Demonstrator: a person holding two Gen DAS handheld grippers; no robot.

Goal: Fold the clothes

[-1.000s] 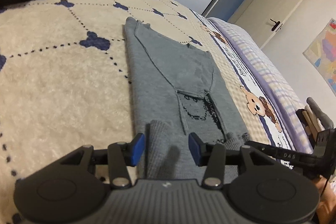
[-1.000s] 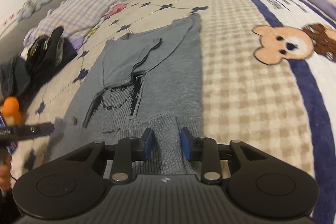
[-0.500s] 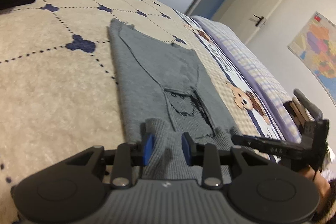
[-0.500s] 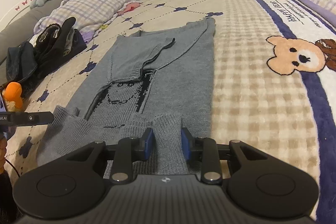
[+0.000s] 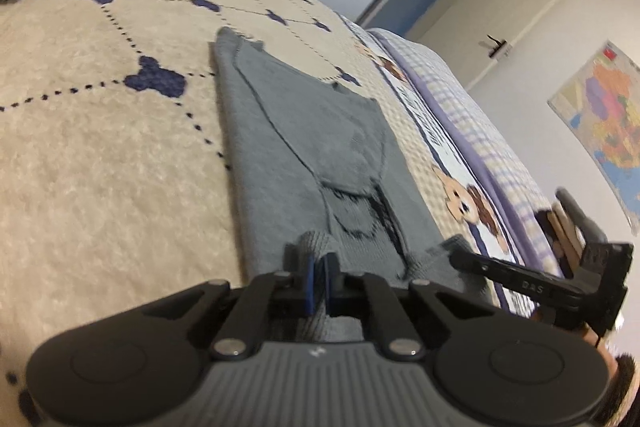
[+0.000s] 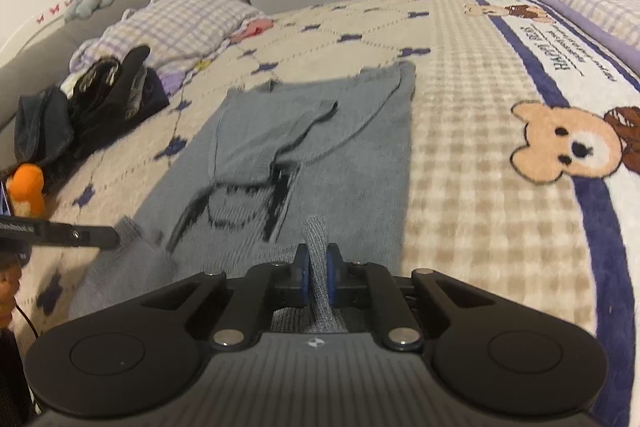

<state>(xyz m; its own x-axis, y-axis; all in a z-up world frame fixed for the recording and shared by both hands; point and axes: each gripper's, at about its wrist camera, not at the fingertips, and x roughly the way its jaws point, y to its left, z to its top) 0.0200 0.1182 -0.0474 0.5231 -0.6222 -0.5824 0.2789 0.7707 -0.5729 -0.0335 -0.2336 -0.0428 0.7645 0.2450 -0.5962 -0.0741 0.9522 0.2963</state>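
Both hand-held grippers, left hand-held gripper (image 5: 319, 277) and right hand-held gripper (image 6: 317, 271), pinch the grey ribbed-knit sweater (image 6: 320, 143) hem.

Bed cover (image 6: 472, 131): cream with navy motifs, checked at 3 o'clock
Bear print (image 6: 568, 147): at 3 o'clock
Checked pillow (image 6: 176, 23): at 10 o'clock
Dark clothes pile (image 6: 92, 103): at 9 o'clock, beside the pillow
Orange toy (image 6: 28, 187): at 9 o'clock
Wall map (image 5: 604, 119): at 3 o'clock, left wrist view
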